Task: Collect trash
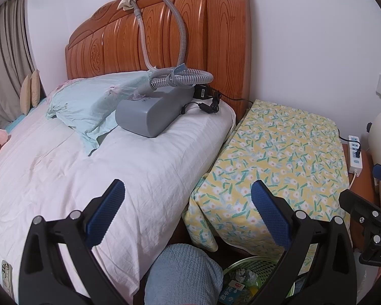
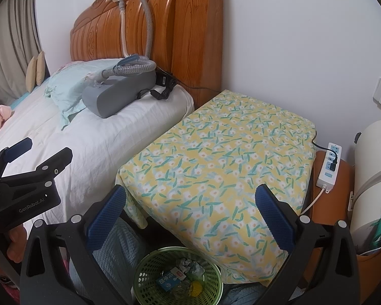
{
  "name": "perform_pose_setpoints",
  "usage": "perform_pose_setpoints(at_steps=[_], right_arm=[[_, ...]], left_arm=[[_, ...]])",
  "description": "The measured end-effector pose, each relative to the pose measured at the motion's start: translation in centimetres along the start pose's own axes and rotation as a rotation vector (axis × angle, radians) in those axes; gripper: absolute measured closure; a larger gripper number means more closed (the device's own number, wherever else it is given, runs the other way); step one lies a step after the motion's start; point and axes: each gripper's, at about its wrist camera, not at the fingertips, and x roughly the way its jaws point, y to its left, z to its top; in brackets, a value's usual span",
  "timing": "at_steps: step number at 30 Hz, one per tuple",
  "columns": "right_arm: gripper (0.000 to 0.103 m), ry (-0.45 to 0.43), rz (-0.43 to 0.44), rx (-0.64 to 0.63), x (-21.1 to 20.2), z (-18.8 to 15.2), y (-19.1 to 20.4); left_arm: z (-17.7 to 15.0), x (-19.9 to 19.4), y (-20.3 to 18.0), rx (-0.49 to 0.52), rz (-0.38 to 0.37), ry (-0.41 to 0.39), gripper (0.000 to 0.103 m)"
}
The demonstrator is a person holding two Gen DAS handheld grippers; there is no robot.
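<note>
A green mesh trash basket (image 2: 210, 267) stands on the floor below the flowered table; it also shows in the left wrist view (image 1: 256, 261). Inside lie a crumpled grey paper (image 2: 190, 265), a blue packet (image 2: 169, 282) and a yellow scrap (image 2: 196, 286). My left gripper (image 1: 188, 198) is open and empty, above the bed's edge. My right gripper (image 2: 190, 203) is open and empty, above the basket and the table's front edge. The left gripper also shows at the left of the right wrist view (image 2: 43, 150).
A bed with a white sheet (image 1: 89, 167) carries a grey machine (image 1: 152, 111) with a hose. A small table under a yellow flowered cloth (image 2: 228, 152) stands beside it. A white power strip (image 2: 329, 162) lies on a brown stand. A blue-grey knee (image 1: 183, 274) is near the basket.
</note>
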Motion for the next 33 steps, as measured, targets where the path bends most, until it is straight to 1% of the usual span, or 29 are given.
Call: perform_pose_setpoints(at_steps=[33], right_arm=[[0.002, 0.012, 0.001, -0.001, 0.33, -0.43, -0.17]], left_arm=[[-0.62, 0.06, 0.04, -0.008, 0.001, 0.006, 0.008]])
